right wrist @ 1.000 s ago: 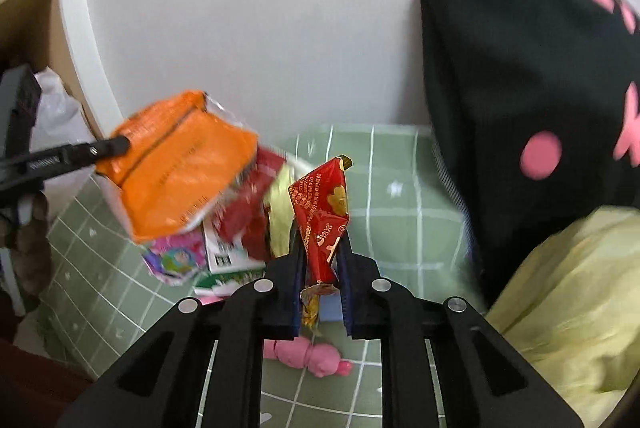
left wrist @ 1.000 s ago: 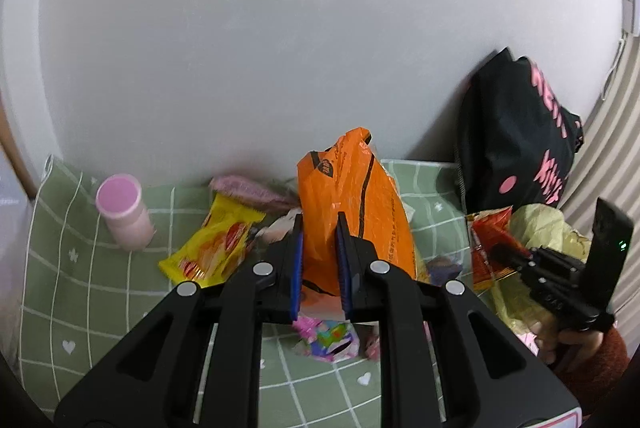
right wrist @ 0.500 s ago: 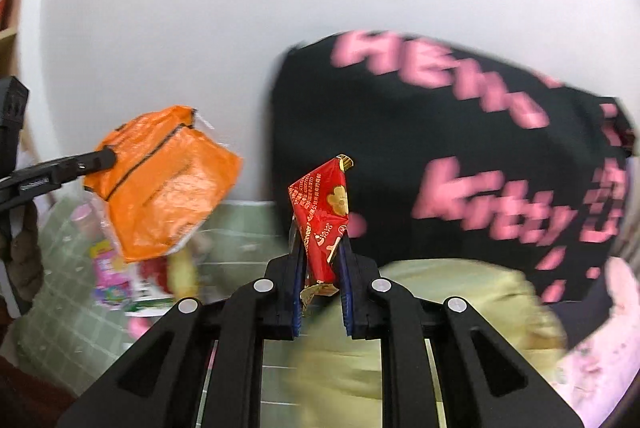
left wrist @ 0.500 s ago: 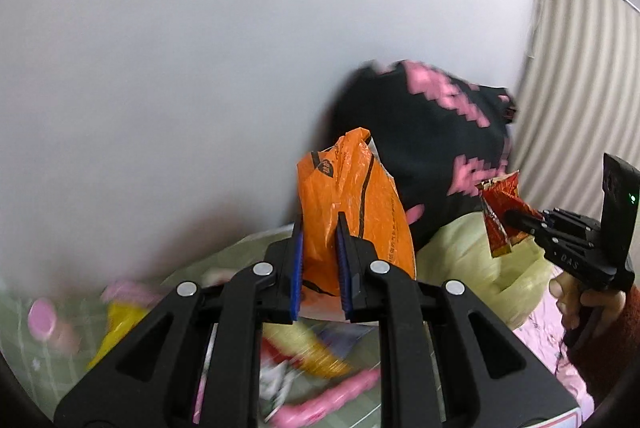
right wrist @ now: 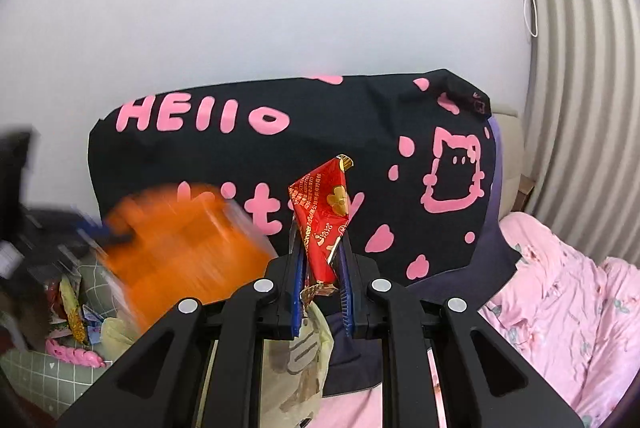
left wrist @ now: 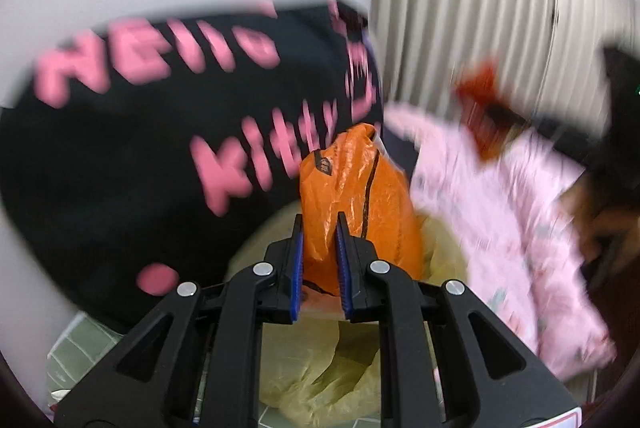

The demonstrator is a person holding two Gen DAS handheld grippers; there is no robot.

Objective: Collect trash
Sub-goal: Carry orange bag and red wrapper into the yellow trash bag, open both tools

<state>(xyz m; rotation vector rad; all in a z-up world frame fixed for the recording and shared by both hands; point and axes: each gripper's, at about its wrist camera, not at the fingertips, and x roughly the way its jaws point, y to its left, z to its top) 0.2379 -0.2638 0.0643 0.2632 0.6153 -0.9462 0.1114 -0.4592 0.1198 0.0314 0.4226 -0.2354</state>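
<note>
Left wrist: orange wrapper [left wrist: 356, 203] btwn fingers [left wrist: 298, 268]; right: red wrapper [right wrist: 322, 224] pinched

Both hands have swung away from the green checked cloth [right wrist: 36, 368] and its scattered wrappers, and now the black cushion [right wrist: 248, 163] with pink lettering fills the view. The left gripper [left wrist: 319, 268] has carried the orange bag [left wrist: 360, 203] over the yellow-green trash bag [left wrist: 320, 360], which now sits right beneath it. The right gripper [right wrist: 320, 284] has lifted its red wrapper [right wrist: 324, 220] up in front of the cushion, with pink bedding [right wrist: 560, 308] coming into sight.
</note>
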